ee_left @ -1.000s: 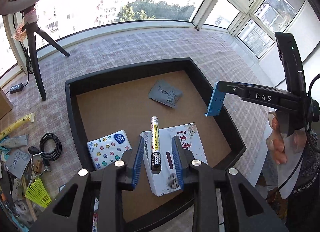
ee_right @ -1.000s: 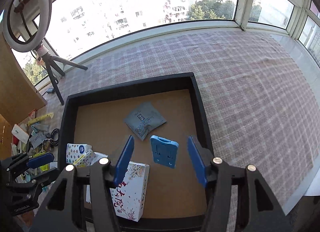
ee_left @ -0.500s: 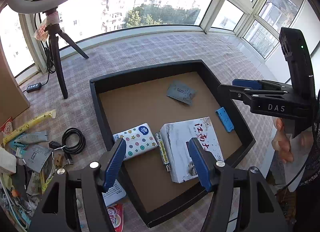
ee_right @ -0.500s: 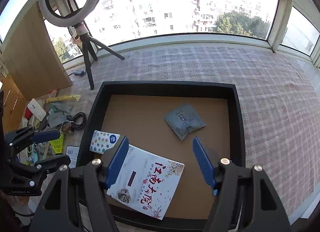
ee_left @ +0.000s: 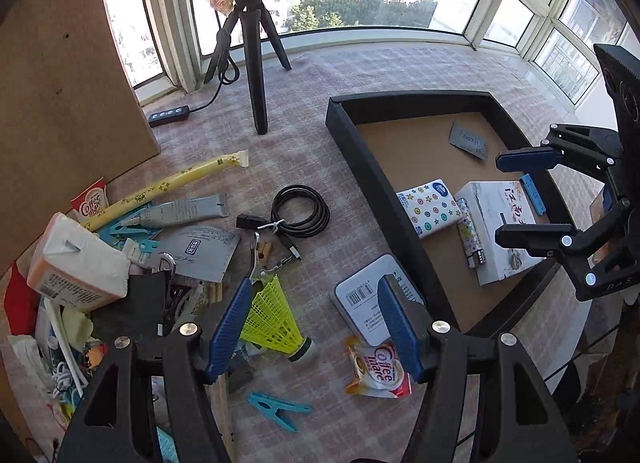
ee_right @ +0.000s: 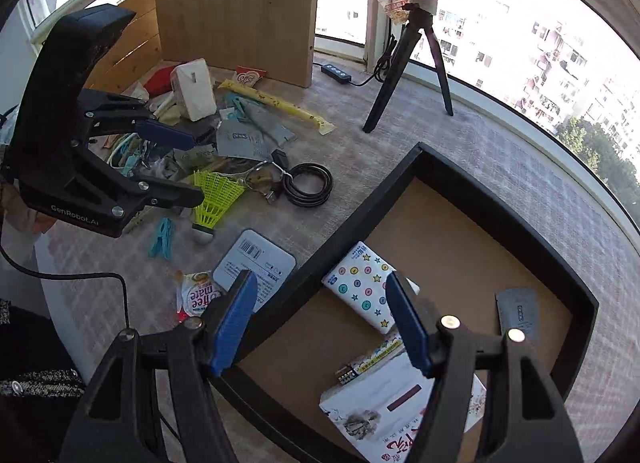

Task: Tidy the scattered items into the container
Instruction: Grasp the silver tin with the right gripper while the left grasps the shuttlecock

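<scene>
My left gripper (ee_left: 312,327) hangs open over the yellow shuttlecock (ee_left: 276,319) and a white barcoded tin (ee_left: 368,299), touching neither. My right gripper (ee_right: 320,323) is open above the black tray's (ee_right: 372,199) near wall, with nothing between its fingers. In the tray lie a star-print tissue pack (ee_right: 360,283), a white box with red writing (ee_right: 392,415), a patterned stick (ee_right: 372,359), a grey sachet (ee_right: 518,311) and a blue clip (ee_left: 532,189). A Coffee mate sachet (ee_left: 378,369), a blue peg (ee_left: 276,409) and a coiled black cable (ee_left: 300,211) lie outside it.
A pile at the left holds a tissue carton (ee_left: 76,263), a yellow tube (ee_left: 168,187) and a grey tube (ee_left: 180,213). A tripod (ee_left: 256,63) and a power strip (ee_left: 168,115) stand behind, with a wooden board (ee_left: 60,83) at the far left. Windows ring the checked cloth.
Both grippers have swung left from over the tray's middle towards the scattered pile, and the right one has rolled. The patterned stick now lies beside the white box, not on it.
</scene>
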Motion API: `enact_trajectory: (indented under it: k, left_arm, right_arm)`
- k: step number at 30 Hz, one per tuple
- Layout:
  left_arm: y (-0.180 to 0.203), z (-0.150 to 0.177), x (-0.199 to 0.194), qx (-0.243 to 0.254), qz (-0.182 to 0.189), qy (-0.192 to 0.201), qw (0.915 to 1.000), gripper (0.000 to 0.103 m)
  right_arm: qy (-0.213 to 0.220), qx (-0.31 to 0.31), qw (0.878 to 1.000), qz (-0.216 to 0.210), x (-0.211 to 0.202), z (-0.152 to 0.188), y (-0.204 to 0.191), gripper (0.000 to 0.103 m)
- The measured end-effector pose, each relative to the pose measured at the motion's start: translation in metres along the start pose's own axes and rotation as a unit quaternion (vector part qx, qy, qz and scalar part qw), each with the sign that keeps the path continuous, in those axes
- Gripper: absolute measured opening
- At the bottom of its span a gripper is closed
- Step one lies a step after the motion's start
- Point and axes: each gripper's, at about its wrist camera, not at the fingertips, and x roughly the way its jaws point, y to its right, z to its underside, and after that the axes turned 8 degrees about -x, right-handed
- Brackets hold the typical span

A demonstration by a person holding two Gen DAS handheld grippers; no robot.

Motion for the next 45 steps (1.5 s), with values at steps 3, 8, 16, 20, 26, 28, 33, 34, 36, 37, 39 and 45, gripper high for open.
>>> enact_trajectory:
  k: [3, 8, 16, 20, 26, 28, 33, 34, 36, 37, 39, 45]
  left_arm:
    - [-0.015, 0.007, 0.002, 0.016, -0.001, -0.008, 0.9998, 0.061]
    - [-0.025, 0.013, 0.008, 0.042, -0.002, -0.022, 0.9989, 0.058]
    - [-0.021, 0.015, 0.028, 0.102, -0.014, -0.042, 0.9937, 0.052]
    - [-0.020, 0.010, 0.036, 0.115, -0.007, -0.049, 0.9921, 0.052]
    - [-0.020, 0.007, 0.049, 0.121, 0.018, -0.073, 0.9899, 0.041]
    - [-0.019, 0.009, 0.051, 0.123, 0.024, -0.075, 0.9893, 0.040]
    - [-0.024, 0.009, 0.047, 0.111, 0.050, -0.081, 0.9892, 0.033]
    - [-0.025, 0.009, 0.046, 0.112, 0.049, -0.081, 0.9893, 0.031]
    - [-0.024, 0.009, 0.043, 0.120, 0.040, -0.079, 0.9888, 0.029]
    - [-0.023, 0.010, 0.041, 0.126, 0.043, -0.079, 0.9880, 0.029]
    - [-0.021, 0.012, 0.040, 0.137, 0.044, -0.083, 0.9862, 0.029]
    - [-0.019, 0.015, 0.056, 0.140, 0.052, -0.115, 0.9820, 0.028]
  right_arm:
    - [-0.023, -0.058, 0.998, -0.022, 0.018, -0.013, -0.025, 0.066]
    - [-0.067, -0.125, 0.989, -0.039, 0.046, -0.023, -0.053, 0.066]
    - [-0.110, -0.183, 0.976, -0.040, 0.074, -0.025, -0.072, 0.066]
    - [-0.114, -0.190, 0.974, -0.049, 0.083, -0.029, -0.070, 0.066]
    - [-0.128, -0.195, 0.970, -0.069, 0.096, -0.028, -0.072, 0.066]
    - [-0.133, -0.203, 0.967, -0.070, 0.100, -0.027, -0.073, 0.067]
    - [-0.130, -0.212, 0.966, -0.074, 0.103, -0.027, -0.075, 0.072]
    - [-0.130, -0.215, 0.965, -0.074, 0.103, -0.027, -0.075, 0.072]
    - [-0.132, -0.225, 0.963, -0.070, 0.105, -0.028, -0.079, 0.072]
    - [-0.132, -0.228, 0.962, -0.068, 0.105, -0.028, -0.081, 0.072]
    - [-0.132, -0.233, 0.961, -0.066, 0.104, -0.028, -0.084, 0.072]
    - [-0.133, -0.260, 0.955, -0.052, 0.105, -0.027, -0.090, 0.072]
